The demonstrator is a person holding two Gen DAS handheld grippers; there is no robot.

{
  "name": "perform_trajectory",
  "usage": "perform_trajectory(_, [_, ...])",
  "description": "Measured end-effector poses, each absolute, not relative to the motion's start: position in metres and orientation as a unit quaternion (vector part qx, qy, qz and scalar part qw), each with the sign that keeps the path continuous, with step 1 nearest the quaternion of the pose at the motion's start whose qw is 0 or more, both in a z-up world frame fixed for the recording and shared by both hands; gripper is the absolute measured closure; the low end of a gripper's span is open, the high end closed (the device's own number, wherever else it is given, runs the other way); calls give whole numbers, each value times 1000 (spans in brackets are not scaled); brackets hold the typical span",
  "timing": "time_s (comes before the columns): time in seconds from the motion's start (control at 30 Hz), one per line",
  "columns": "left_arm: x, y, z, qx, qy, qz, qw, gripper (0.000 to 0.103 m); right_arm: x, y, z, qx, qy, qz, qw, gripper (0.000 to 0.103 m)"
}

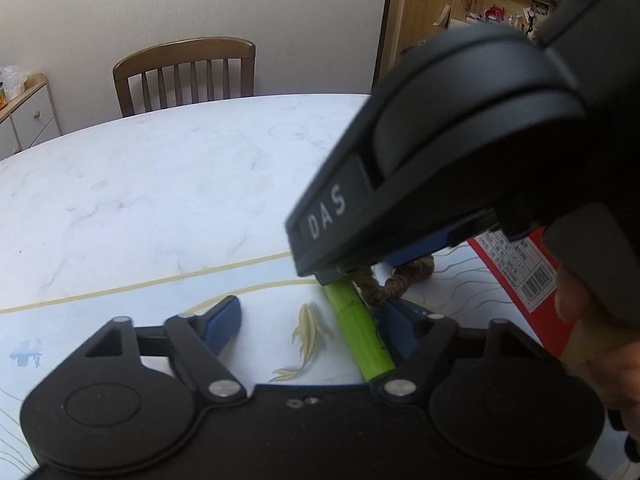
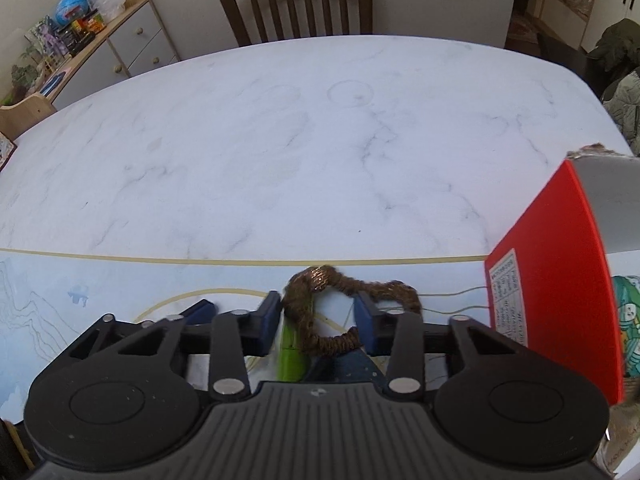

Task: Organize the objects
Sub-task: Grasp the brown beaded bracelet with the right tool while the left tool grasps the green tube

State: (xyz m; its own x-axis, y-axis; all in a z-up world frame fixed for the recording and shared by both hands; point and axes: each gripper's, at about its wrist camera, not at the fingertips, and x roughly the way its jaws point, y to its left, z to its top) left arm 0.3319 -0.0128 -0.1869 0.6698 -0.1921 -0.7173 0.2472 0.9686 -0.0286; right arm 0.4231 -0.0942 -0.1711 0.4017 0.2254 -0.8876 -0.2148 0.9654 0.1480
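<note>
A green stick (image 1: 360, 330) lies on the pale blue mat (image 1: 100, 320), just inside the right-hand finger of my left gripper (image 1: 312, 326), which is open around it. A brown woven loop (image 2: 320, 308) rests at the stick's far end. My right gripper (image 2: 318, 322) hovers over it, open, with part of the loop between its blue fingers and part draped past the right finger (image 2: 366, 320). Whether the loop is hooked on that finger I cannot tell. In the left wrist view the right gripper (image 1: 372, 268) fills the upper right, with the brown loop (image 1: 384, 286) under it.
A red box (image 2: 552, 300) stands close on the right, with a printed label. The white marble table (image 2: 320, 140) stretches ahead to a wooden chair (image 2: 296, 4). A cabinet (image 2: 132, 40) with toys stands at the far left. A hand (image 1: 588, 344) holds the right gripper.
</note>
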Motion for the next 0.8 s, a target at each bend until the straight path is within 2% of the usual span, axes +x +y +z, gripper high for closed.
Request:
perform_trajectory(0.13, [331, -13, -185, 34, 390, -125, 912, 44, 423, -91, -175, 3, 532, 143, 835, 69])
perform_trajectory(0.2, [329, -13, -185, 34, 391, -126, 911, 54, 425, -90, -177, 3, 533, 146, 834, 74])
perform_trajectory(0.33, [327, -13, -182, 36, 394, -126, 910, 62, 428, -88, -180, 11, 535, 149, 832, 79])
perform_trajectory(0.5, [325, -10, -180, 24, 402, -136, 905, 83, 425, -86, -178, 21, 531, 161, 832, 80])
perform_trajectory(0.6, [325, -7, -181, 14, 408, -141, 902, 88, 422, -87, -175, 29, 530, 169, 831, 81])
perform_trajectory(0.8, [327, 1, -183, 7, 412, -143, 900, 89, 417, -92, -172, 43, 526, 173, 831, 87])
